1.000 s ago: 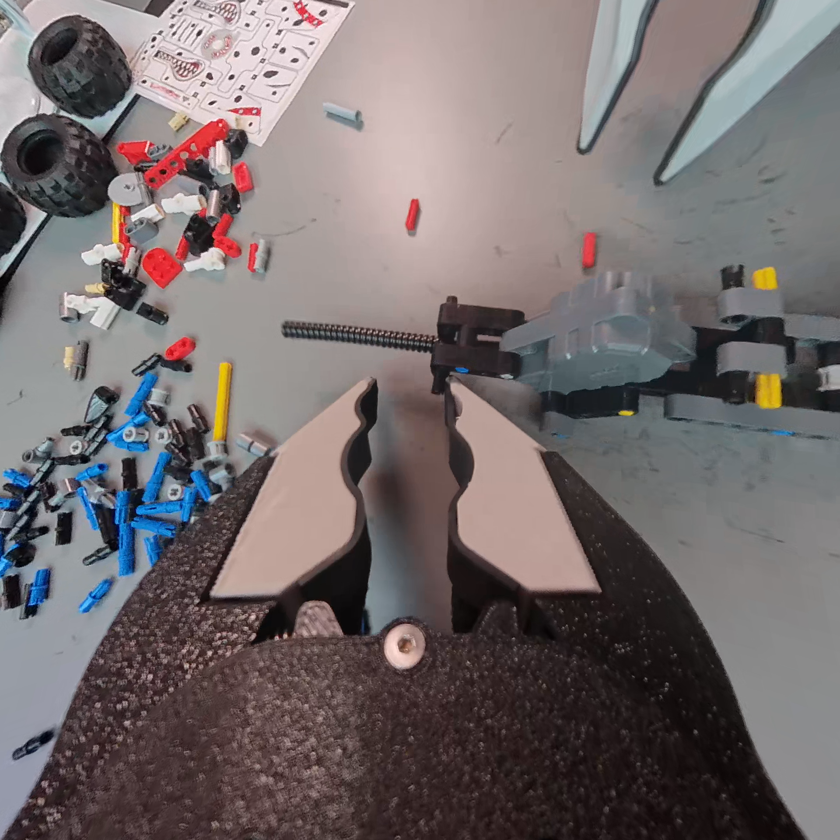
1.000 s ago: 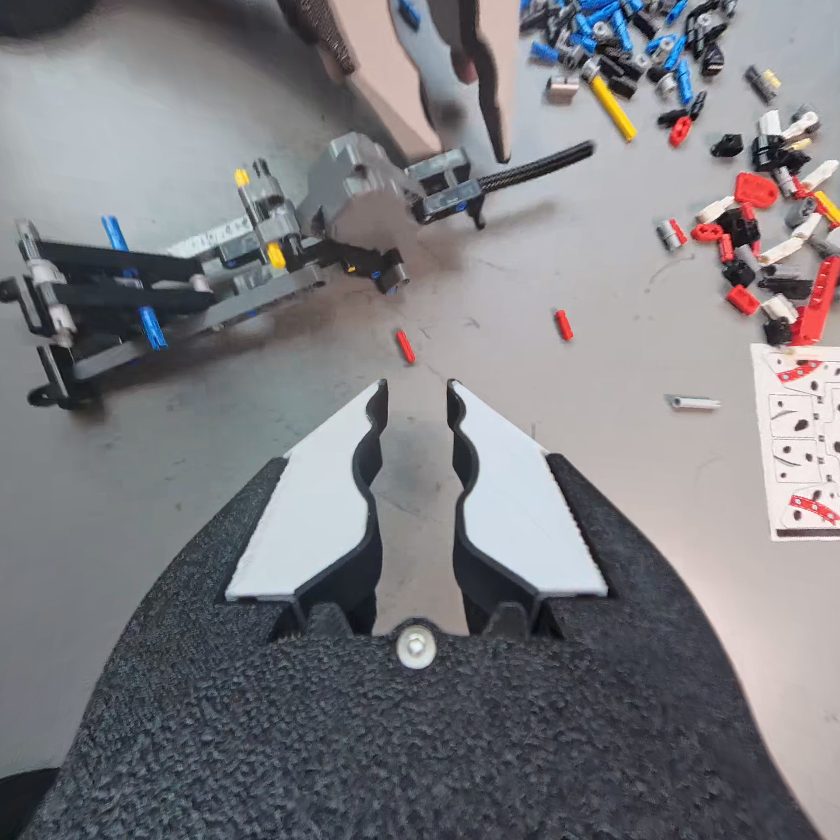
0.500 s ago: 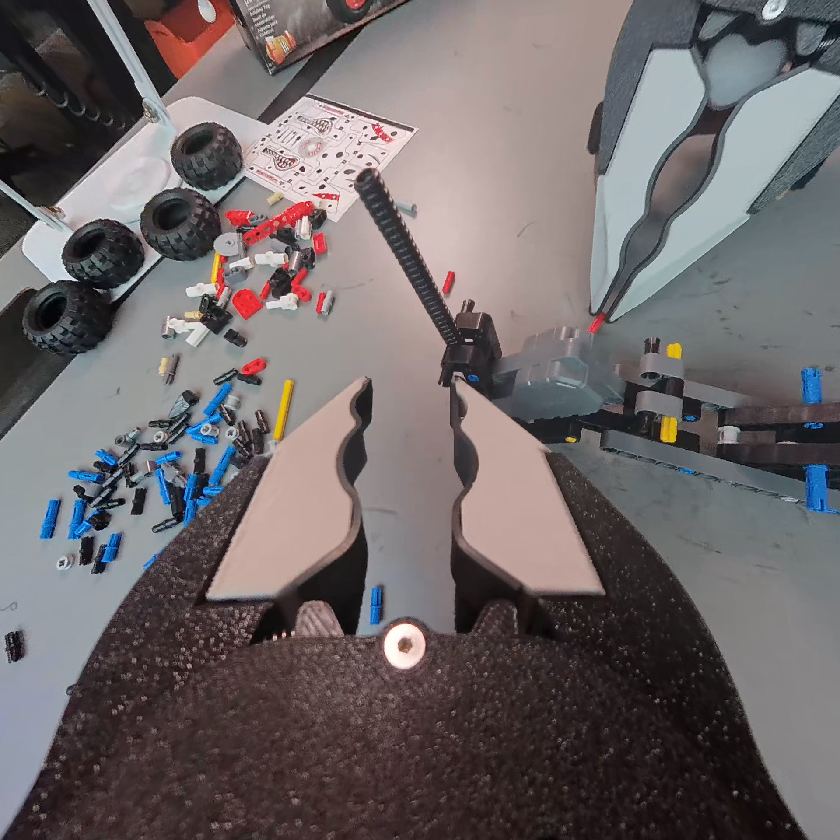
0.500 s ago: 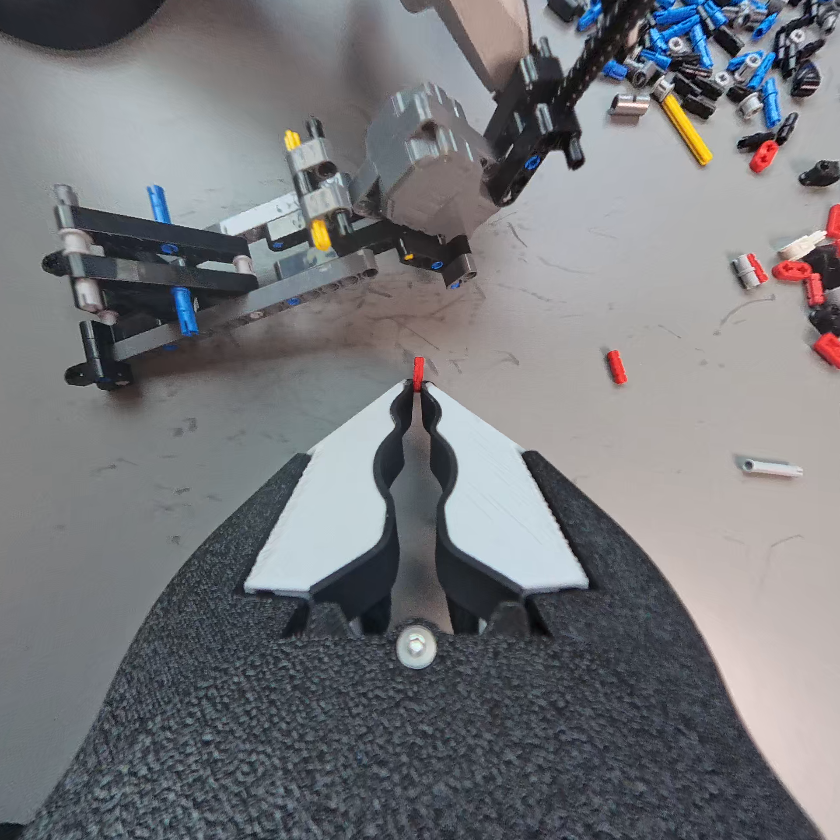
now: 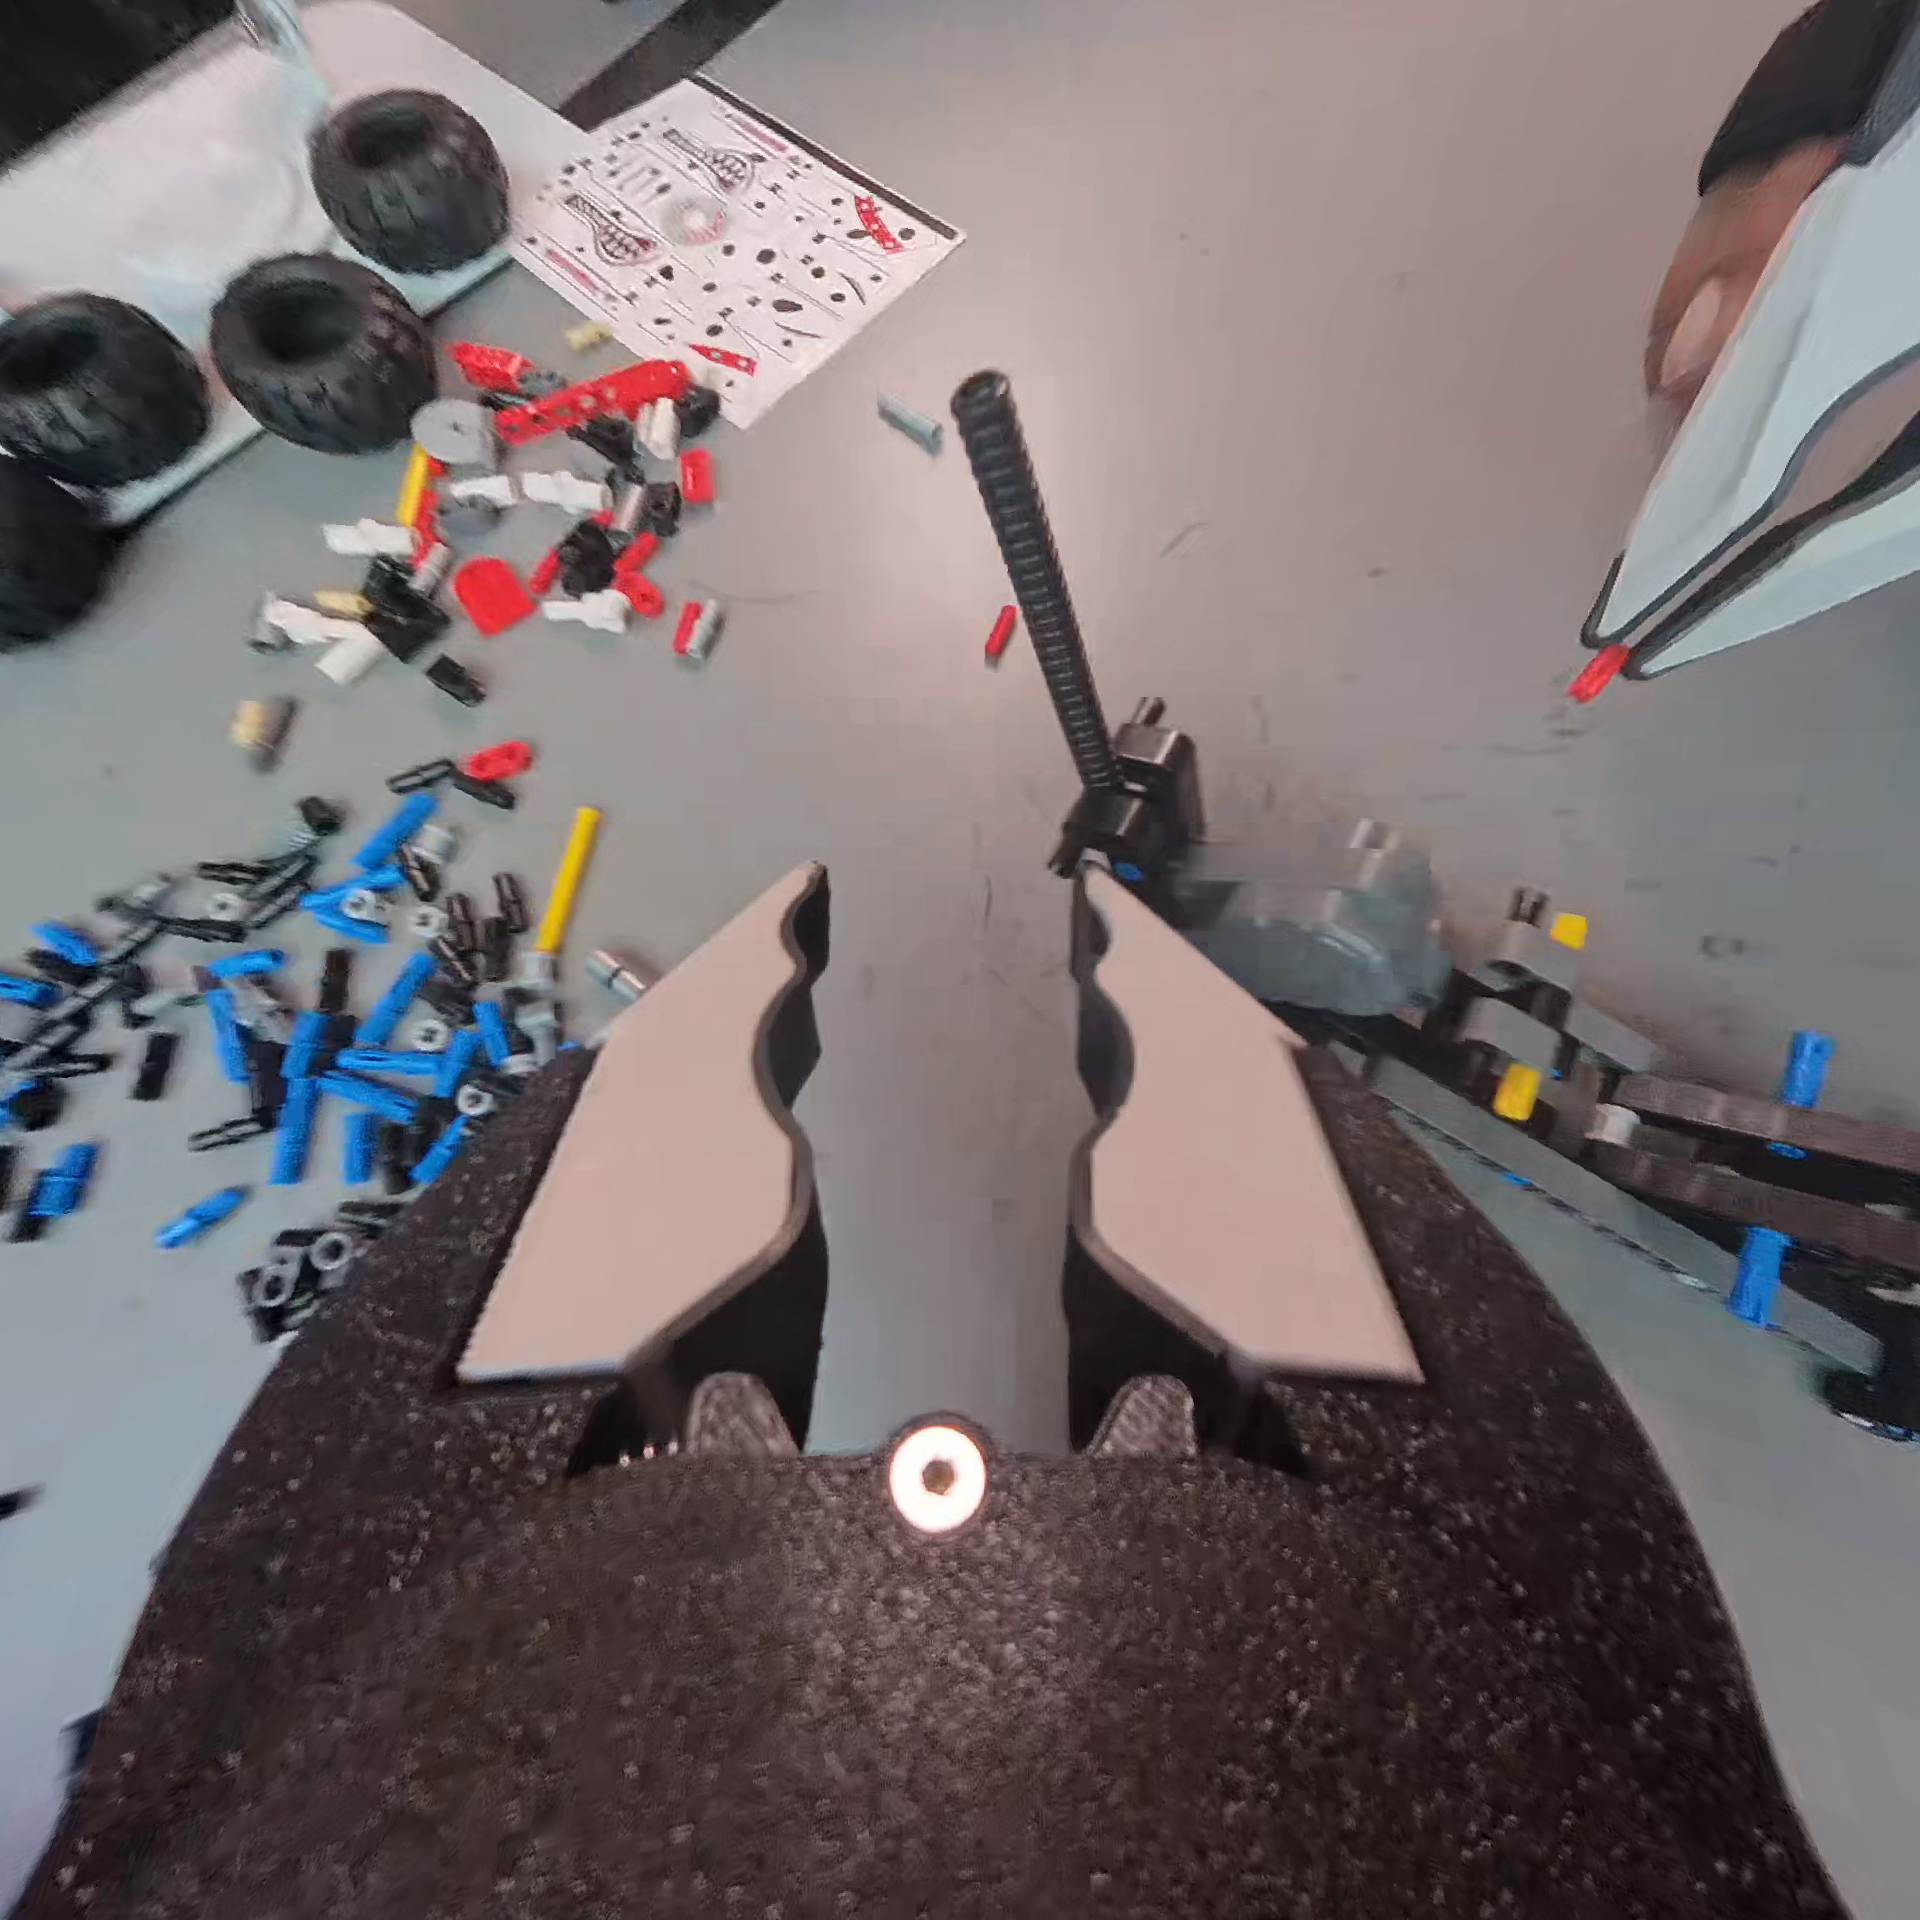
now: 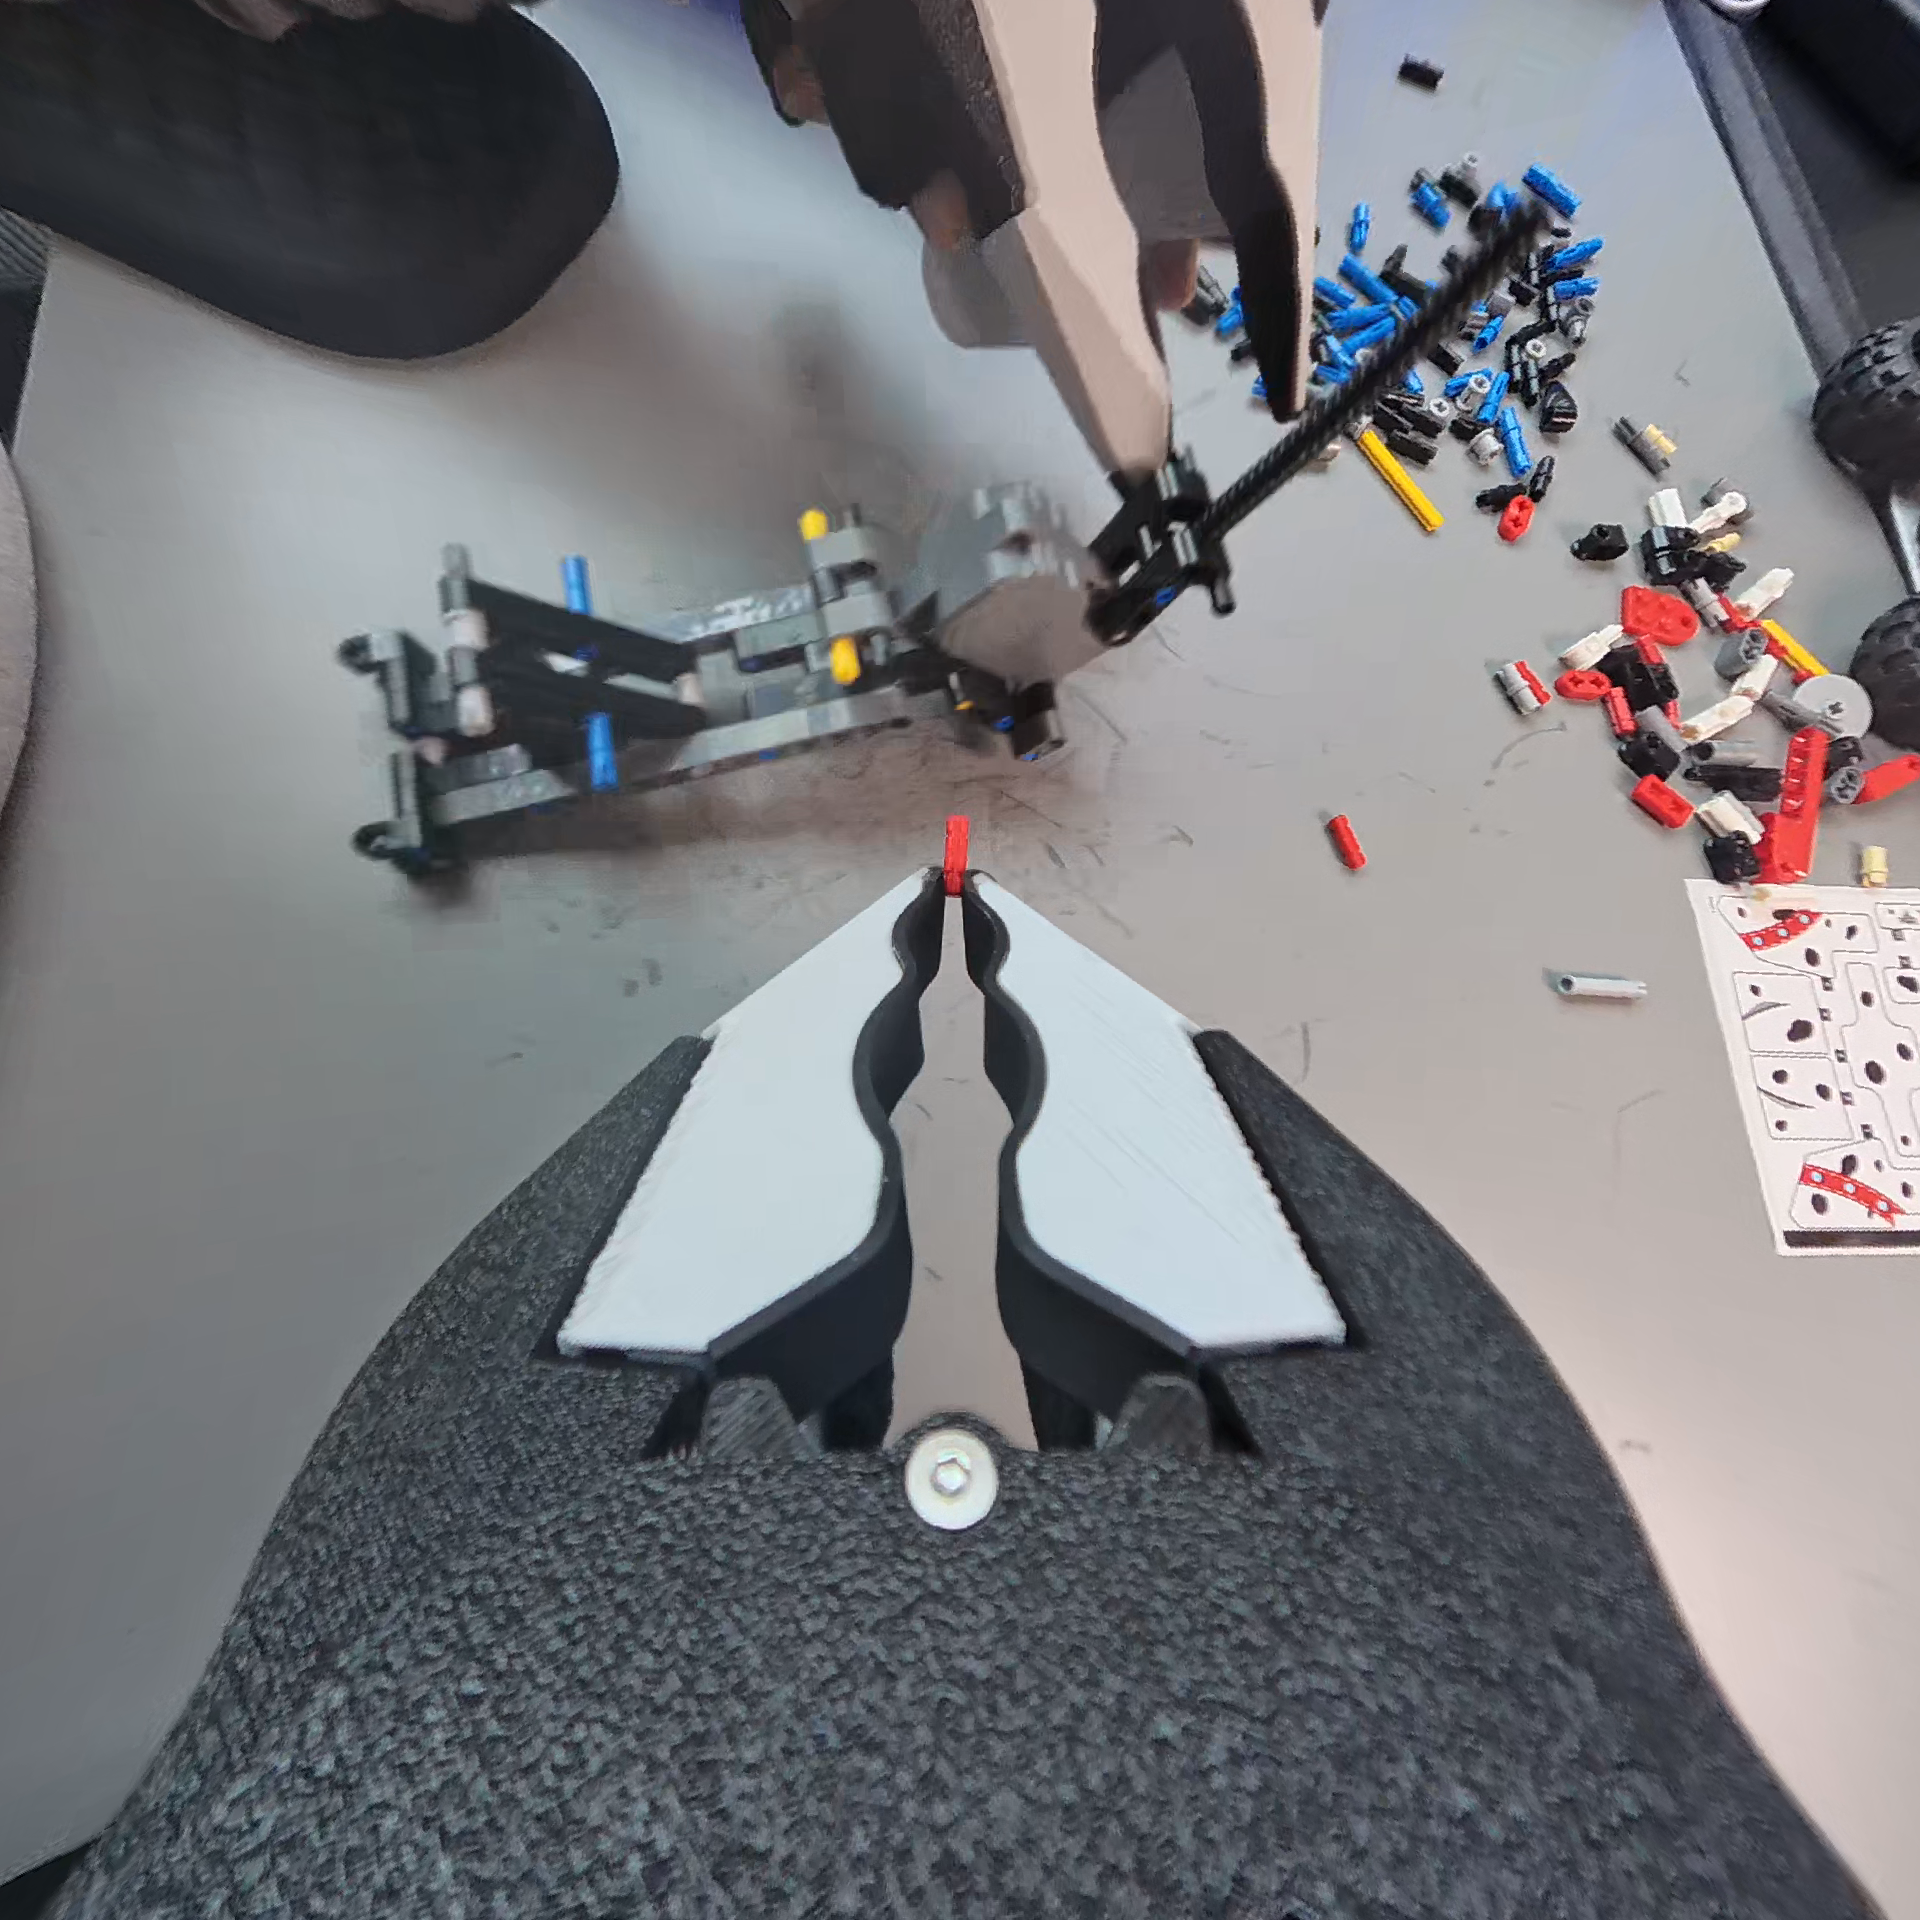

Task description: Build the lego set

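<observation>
— Two grippers, two jobs. What has the right gripper got?

— A red pin, pinched at the very tips, jaws nearly closed. The pin's long axis runs straight out along the fingers, half of it sticking past them.

— And the left gripper?

— Jaws well apart, nothing held between them. Its right finger sits against the black bracket at the chassis end; whether it actually presses there I can't tell. The ribbed black rod rises tilted from that bracket.

— Where does the chassis lie from the pin?

— On the table ahead of the right gripper, up and slightly left in its view, long axis crosswise to the pin. So the pin points roughly square at the chassis side, near apart but not touching.

— Next move, you'd guess?

— Probably carrying the pin forward into a side hole, with the left gripper steadying the bracket end. Another loose red pin lies to the right.
</observation>
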`<state>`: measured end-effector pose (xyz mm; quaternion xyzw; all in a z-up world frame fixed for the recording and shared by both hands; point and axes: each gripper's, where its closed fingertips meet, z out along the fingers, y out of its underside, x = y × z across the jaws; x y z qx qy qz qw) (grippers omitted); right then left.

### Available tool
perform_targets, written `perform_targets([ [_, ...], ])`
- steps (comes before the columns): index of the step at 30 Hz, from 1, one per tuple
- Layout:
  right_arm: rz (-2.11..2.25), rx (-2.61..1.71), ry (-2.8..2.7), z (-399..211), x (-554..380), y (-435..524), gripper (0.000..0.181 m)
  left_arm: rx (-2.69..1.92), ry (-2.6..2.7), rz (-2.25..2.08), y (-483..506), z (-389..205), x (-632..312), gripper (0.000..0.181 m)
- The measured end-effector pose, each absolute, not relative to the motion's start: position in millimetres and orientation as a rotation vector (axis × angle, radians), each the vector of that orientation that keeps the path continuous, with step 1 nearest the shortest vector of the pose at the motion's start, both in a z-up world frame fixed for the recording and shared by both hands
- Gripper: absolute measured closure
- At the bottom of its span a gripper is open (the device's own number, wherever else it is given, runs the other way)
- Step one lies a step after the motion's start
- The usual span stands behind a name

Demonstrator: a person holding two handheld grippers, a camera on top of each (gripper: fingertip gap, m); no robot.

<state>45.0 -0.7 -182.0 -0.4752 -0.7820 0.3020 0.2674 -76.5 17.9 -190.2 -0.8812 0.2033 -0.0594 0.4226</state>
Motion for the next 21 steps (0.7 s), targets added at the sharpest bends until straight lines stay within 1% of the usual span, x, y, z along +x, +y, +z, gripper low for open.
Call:
perform_targets([
  [1, 0.816, -1.278, -2.105, -181, 45, -2, 0.178, -2.213, 0.482, -0.226, 17, -193, -74, 0.13],
  [3, 0.816, -1.268, -2.095, -178, 45, -5, 0.178, -2.184, 0.477, -0.298, 16, -196, -70, 0.137],
  [5, 0.833, -1.264, -2.081, -176, 46, -8, 0.178, -2.184, 0.507, -0.274, 14, -200, -71, 0.144],
  [8, 0.86, -1.261, -2.057, -173, 44, -11, 0.178, -2.134, 0.63, -0.243, 11, -201, -62, 0.145],
  [10, 0.869, -1.258, -2.049, -173, 43, -13, 0.178, -2.096, 0.81, -0.09, 8, -204, -60, 0.139],
  [13, 0.882, -1.249, -2.043, -174, 41, -17, 0.178, -2.015, 1.22, 0.288, -1, -221, -66, 0.128],
  [14, 0.886, -1.248, -2.041, -174, 40, -18, 0.178, -1.971, 1.322, 0.368, -3, -224, -66, 0.133],
  [16, 0.895, -1.243, -2.033, -174, 38, -19, 0.178, -1.957, 1.345, 0.397, -5, -218, -65, 0.13],
  [17, 0.899, -1.24, -2.024, -172, 38, -19, 0.178, -1.983, 1.299, 0.366, -5, -214, -68, 0.131],
  [19, 0.916, -1.231, -1.996, -166, 36, -20, 0.178, -2.008, 1.119, 0.174, -5, -195, -70, 0.14],
  [21, 0.926, -1.218, -1.982, -160, 36, -21, 0.178, -1.925, 0.883, -0.207, -9, -159, -55, 0.146],
])
